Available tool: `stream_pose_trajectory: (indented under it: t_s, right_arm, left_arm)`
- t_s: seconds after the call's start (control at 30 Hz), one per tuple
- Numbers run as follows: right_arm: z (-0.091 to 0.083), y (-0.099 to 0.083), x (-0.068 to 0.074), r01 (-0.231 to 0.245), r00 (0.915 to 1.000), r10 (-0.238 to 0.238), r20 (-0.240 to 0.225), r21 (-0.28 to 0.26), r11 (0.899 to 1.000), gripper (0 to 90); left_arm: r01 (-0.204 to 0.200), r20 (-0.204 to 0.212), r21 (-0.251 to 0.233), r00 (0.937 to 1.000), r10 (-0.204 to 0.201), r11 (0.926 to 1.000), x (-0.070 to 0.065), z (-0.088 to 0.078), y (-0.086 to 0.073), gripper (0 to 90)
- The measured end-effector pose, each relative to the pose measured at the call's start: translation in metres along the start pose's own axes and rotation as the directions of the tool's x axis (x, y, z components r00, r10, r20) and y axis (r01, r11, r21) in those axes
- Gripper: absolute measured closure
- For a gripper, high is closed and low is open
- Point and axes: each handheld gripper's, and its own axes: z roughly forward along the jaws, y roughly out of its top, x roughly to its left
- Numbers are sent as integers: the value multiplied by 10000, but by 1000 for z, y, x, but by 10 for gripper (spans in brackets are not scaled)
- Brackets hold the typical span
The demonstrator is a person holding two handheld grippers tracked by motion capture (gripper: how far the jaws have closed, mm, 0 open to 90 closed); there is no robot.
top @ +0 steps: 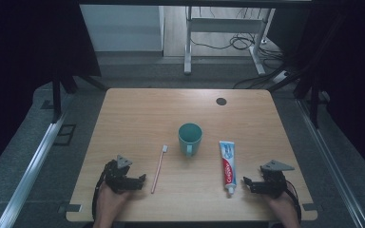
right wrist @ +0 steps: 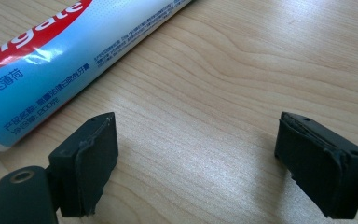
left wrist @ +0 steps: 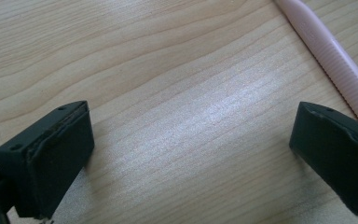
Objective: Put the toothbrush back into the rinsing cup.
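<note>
A teal mug (top: pixel 190 137) stands upright at the middle of the wooden table (top: pixel 138 114). A pink toothbrush (top: pixel 158 167) lies left of it, head away from me; its handle (left wrist: pixel 335 60) crosses the top right of the left gripper view. A toothpaste tube (top: pixel 227 166) lies right of the mug, cap toward me, and its body (right wrist: pixel 60 56) runs past the right gripper's jaws. My left gripper (top: pixel 141 179) rests low on the table just left of the toothbrush, open with bare wood between its jaws. My right gripper (top: pixel 245 182) sits just right of the tube's cap end, open and empty.
A dark round cable hole (top: pixel 221 101) marks the table's far edge. Beyond the table stand white desk legs (top: pixel 188 42) and loose cables on the floor. A metal rail (top: pixel 33 166) runs along the left side.
</note>
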Motion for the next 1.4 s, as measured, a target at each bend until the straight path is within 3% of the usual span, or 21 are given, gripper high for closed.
stream_pose_trajectory:
  t_s: [0.6, 0.77, 0.87, 1.07, 1.2, 1.37, 1.4]
  right_arm:
    - [0, 0, 0, -9, 10000, 9, -2, 9, 10000, 127]
    - [0, 0, 0, 1, 10000, -1, -4, 1, 10000, 127]
    - [0, 0, 0, -13, 10000, 13, -3, 8, 10000, 127]
    - [0, 0, 0, 3, 10000, -3, -8, 2, 10000, 127]
    - [0, 0, 0, -4, 10000, 4, -13, 9, 10000, 127]
    - [0, 0, 0, 16, 10000, -16, -19, 4, 10000, 127]
    - [0, 0, 0, 17, 10000, -17, -20, 3, 10000, 127]
  left_arm:
    - [6, 4, -61, 10000, -6, 10000, 0, 0, 1, 24]
    - [-97, 79, -63, 9999, 97, 9999, -2, -3, 3, 135]
    - [-110, 80, -13, 9999, 110, 9999, -3, -3, 4, 145]
    - [-303, -37, -44, 9995, 303, 9995, -5, -8, 7, 248]
    - [-332, 110, -98, 9994, 333, 9994, -5, -11, 8, 340]
    - [-400, 327, -137, 9986, 405, 9991, -6, -15, 10, 528]
    - [-427, 389, -169, 9983, 433, 9989, -7, -17, 11, 528]
